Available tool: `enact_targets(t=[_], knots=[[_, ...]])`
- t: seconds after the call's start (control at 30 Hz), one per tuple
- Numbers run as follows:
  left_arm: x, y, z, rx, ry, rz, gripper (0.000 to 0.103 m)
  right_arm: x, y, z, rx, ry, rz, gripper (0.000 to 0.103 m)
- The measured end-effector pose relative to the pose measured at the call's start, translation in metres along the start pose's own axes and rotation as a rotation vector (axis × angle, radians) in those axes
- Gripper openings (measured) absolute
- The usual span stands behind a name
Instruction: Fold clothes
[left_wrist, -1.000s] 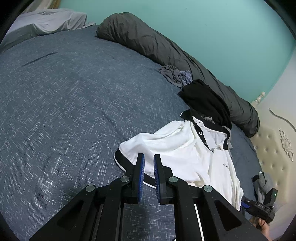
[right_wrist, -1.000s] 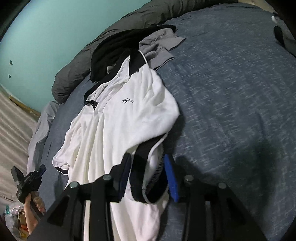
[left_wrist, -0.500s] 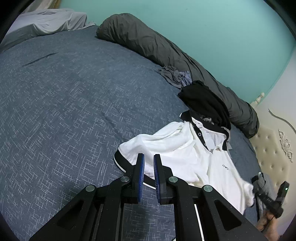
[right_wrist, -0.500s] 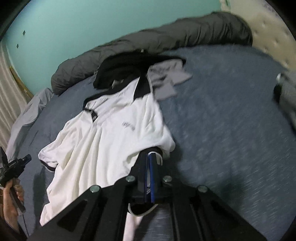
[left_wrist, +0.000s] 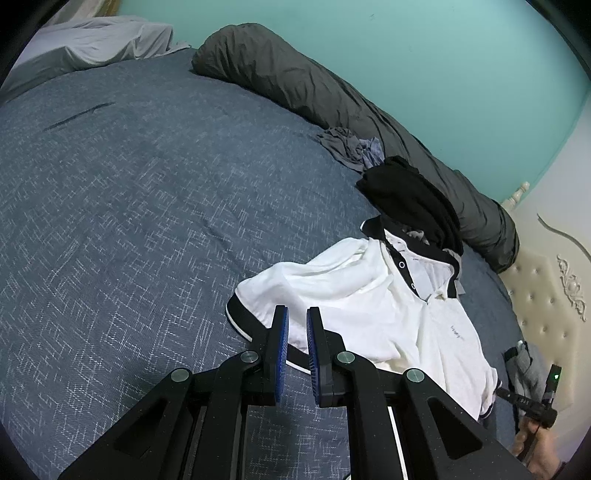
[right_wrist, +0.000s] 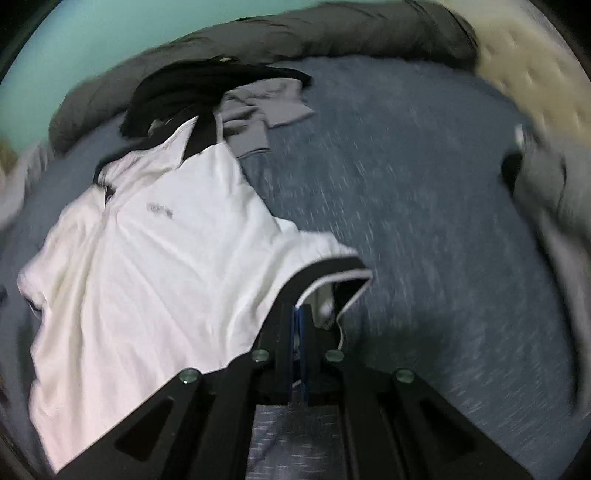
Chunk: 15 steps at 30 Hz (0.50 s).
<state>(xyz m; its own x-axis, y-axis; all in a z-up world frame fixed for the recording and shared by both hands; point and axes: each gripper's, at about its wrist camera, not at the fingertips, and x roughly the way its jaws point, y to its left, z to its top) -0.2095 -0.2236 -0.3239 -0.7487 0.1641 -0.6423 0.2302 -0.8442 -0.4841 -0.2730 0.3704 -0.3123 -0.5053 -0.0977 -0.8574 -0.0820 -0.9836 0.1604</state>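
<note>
On the bed (left_wrist: 147, 221), the soft, floppy shirt (right_wrist: 147, 258) needs edge grips. Right gripper (right_wrist: 298, 314) is clamped on its sleeve; left gripper (left_wrist: 295, 325) is nearly together, holding nothing.

Dark grey bolster (left_wrist: 332, 92) along teal wall (left_wrist: 461, 55); cream tufted headboard (left_wrist: 546, 302).

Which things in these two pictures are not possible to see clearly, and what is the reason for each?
- Chest logo on the white polo shirt: too small in the left wrist view, blurred in the right wrist view.
- Right gripper: its pads meet on the black sleeve band, hiding how much cloth is between them.
- Grey item at the right: motion blur, cannot be identified.
- Black garment: bunched, its type is unclear.
</note>
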Motion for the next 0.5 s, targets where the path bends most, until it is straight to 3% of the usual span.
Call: enact_targets(t=[0.1,0.27,0.5], knots=[[0.0,-0.001,0.0,0.003,0.001,0.0,0.011,0.0,-0.026,-0.003,0.142,-0.023,0.008,0.008],[0.001,-0.001,0.001,-0.001,-0.001,0.001,0.011,-0.009,-0.058,-0.001,0.296,-0.082,0.113,0.028],[0.001,0.0,0.0,-0.001,0.003,0.0,0.011,-0.005,-0.037,0.007,0.256,-0.072,0.216,0.038]])
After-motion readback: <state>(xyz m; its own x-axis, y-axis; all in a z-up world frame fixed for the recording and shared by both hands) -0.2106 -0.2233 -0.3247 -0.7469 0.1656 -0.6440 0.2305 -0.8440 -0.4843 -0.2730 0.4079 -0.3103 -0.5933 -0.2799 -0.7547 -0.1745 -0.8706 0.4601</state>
